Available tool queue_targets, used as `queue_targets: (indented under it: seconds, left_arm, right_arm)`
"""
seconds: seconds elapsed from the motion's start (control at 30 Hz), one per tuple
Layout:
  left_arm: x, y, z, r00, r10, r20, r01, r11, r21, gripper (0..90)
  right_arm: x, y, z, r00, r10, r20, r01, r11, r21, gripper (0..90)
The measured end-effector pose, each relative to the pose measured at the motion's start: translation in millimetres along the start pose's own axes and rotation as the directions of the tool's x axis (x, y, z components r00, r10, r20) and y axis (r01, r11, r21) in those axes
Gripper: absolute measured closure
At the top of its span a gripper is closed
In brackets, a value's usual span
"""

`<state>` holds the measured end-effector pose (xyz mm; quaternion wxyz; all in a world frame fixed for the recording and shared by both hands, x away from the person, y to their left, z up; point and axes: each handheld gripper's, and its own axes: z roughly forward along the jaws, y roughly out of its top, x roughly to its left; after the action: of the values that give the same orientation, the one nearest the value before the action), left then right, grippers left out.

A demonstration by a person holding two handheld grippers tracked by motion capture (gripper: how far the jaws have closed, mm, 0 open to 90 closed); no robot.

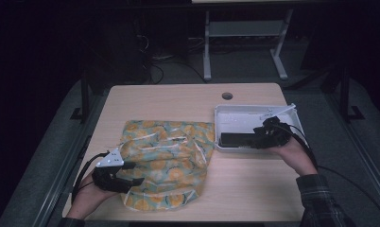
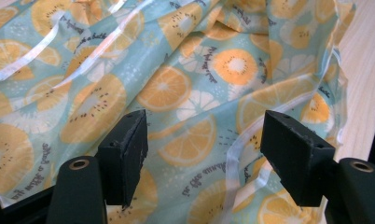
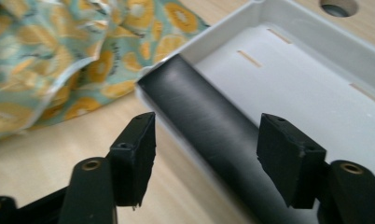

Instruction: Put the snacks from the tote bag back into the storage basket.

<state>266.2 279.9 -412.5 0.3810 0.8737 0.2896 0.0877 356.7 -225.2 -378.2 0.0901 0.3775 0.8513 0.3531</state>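
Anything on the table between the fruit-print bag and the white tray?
Nothing: in the high view, bare wood separates the fruit-print bag from the white tray.

The high view looks forward and down over the whole pale wooden worktop (image 1: 188,99). The left gripper view sits close above the teal, orange-slice-patterned plastic bag (image 2: 185,84). The right gripper view looks closely into the shallow white plastic tray (image 3: 297,79), sharing that bag's edge.

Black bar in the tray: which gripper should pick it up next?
Right. The right gripper hovers open at the white tray, its jaws straddling the black bar. The left gripper sits open over the fruit-print bag, far from the tray.
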Motion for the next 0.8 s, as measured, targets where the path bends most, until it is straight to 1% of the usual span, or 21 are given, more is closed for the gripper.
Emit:
queue_targets:
  seconds: [0.1,0.23,0.3,0.33,0.43,0.47,0.5,0.53,0.67,0.7,0.73,0.8]
  left_arm:
    - [0.1,0.5,1.0,1.0000,-0.004,-0.005,0.004,1.0000,-0.001,30.1]
    - [-1.2,0.7,2.0,0.9999,-0.012,-0.009,0.012,0.9999,-0.002,29.0]
    - [-1.8,0.7,2.8,0.9998,-0.019,-0.008,0.019,0.9998,-0.004,28.7]
    - [-2.2,0.8,3.3,0.9998,-0.019,-0.008,0.019,0.9998,-0.004,28.6]
    - [-3.0,0.2,5.4,0.9998,-0.019,0.000,0.019,0.9998,0.010,28.6]
    - [-2.7,0.2,5.5,1.0000,-0.009,0.001,0.009,0.9998,0.017,28.6]
    - [-3.1,0.2,6.1,1.0000,-0.009,0.002,0.009,0.9999,0.014,28.6]
    - [-3.4,0.1,6.4,1.0000,-0.008,0.002,0.008,0.9999,0.012,28.6]
    - [-4.6,-0.6,7.0,1.0000,-0.007,0.003,0.006,0.9998,0.020,28.6]
    - [-4.2,-0.7,6.8,1.0000,0.001,0.004,-0.001,0.9996,0.027,28.6]
    - [-4.5,-0.9,6.9,1.0000,-0.001,0.006,0.001,0.9996,0.028,28.6]
    - [-5.3,-1.1,7.6,0.9999,-0.008,0.010,0.008,0.9996,0.028,28.6]
  right_arm:
    - [8.2,-7.6,-1.6,0.9998,-0.019,0.011,0.019,1.000,0.002,32.9]
    - [20.0,-19.2,-5.1,0.9992,-0.039,0.010,0.039,0.999,-0.015,32.2]
    - [25.7,-25.1,-7.1,0.9991,-0.041,0.008,0.041,0.999,-0.026,31.8]
    - [28.2,-27.9,-7.8,0.9985,-0.053,0.011,0.053,0.998,-0.030,31.7]
    - [36.7,-36.7,-9.3,0.9973,-0.073,0.014,0.073,0.997,-0.034,31.2]
    - [38.4,-39.6,-9.2,0.9967,-0.080,0.012,0.080,0.996,-0.038,31.2]
    - [40.8,-42.4,-9.7,0.9976,-0.069,0.008,0.069,0.997,-0.037,30.2]
    - [42.3,-45.3,-9.8,0.9976,-0.069,0.006,0.069,0.997,-0.037,29.1]
    - [49.3,-55.9,-9.0,0.9966,-0.081,0.014,0.081,0.996,-0.034,28.9]
    - [51.7,-58.3,-9.0,0.9965,-0.083,0.014,0.083,0.996,-0.027,28.3]
    - [53.4,-60.7,-8.6,0.9955,-0.092,0.020,0.093,0.995,-0.028,27.9]
    - [56.5,-66.1,-8.2,0.9956,-0.089,0.028,0.090,0.996,-0.028,27.6]
